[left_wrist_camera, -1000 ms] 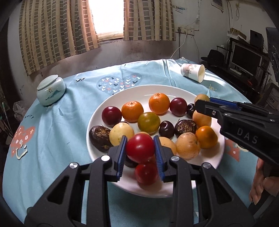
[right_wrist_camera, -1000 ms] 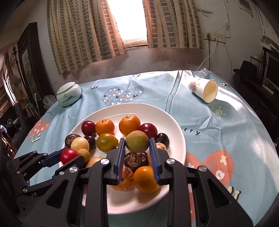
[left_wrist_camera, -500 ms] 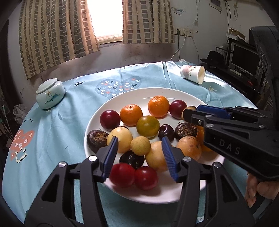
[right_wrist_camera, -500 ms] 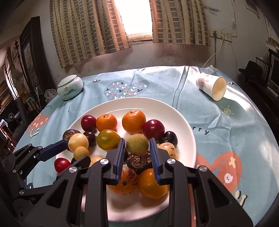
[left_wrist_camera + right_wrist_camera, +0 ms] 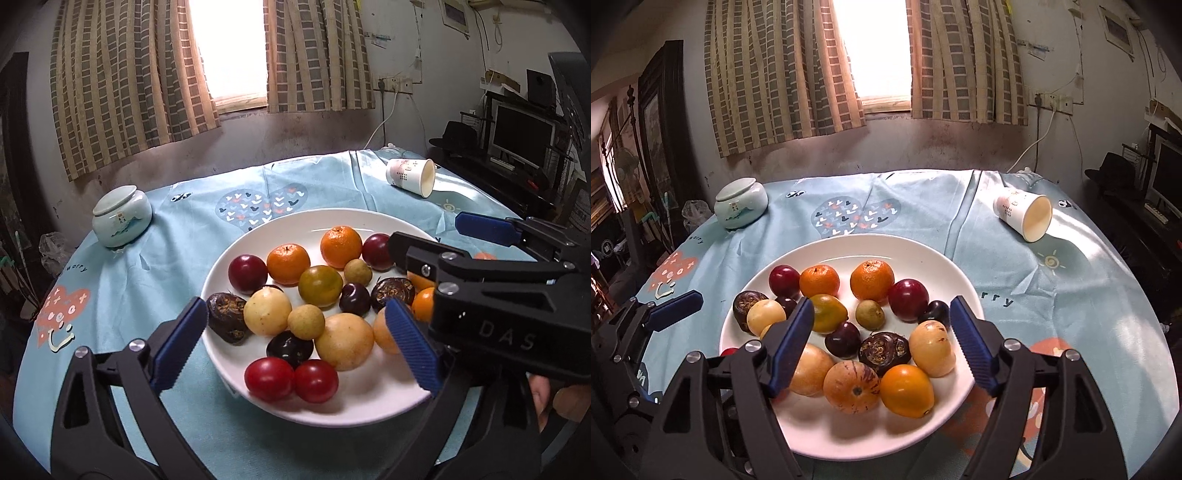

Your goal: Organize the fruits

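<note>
On a round table covered with a pale blue printed tablecloth (image 5: 155, 280), a wide white ceramic plate (image 5: 369, 402) holds the fruit. Two round red tomatoes (image 5: 291, 379) lie touching each other at the plate's near edge, with a dark purple plum (image 5: 290, 349) just behind them and a large pale yellow fruit (image 5: 343, 341) to their right. Farther back sit two orange mandarins (image 5: 316, 254), two dark red plums (image 5: 247, 274), a green-orange citrus (image 5: 320, 286) and a small olive-green round fruit (image 5: 870, 314).

The left gripper (image 5: 291, 341) hovers over the near part of the plate; its jaws have just been opening and now stand wide apart, with the tomatoes lying loose on the plate between them, untouched by the blue pads. The right gripper (image 5: 882, 339) has likewise just been opening and grips nothing; a dark wrinkled brown fruit (image 5: 884, 350) and another dark plum (image 5: 843, 339) lie on the plate between its spread fingers, clear of both pads.

Beyond the plate, a pale green lidded ceramic jar (image 5: 122, 216) stands at the left, and a white paper cup (image 5: 1023, 212) lies on its side at the right.
</note>
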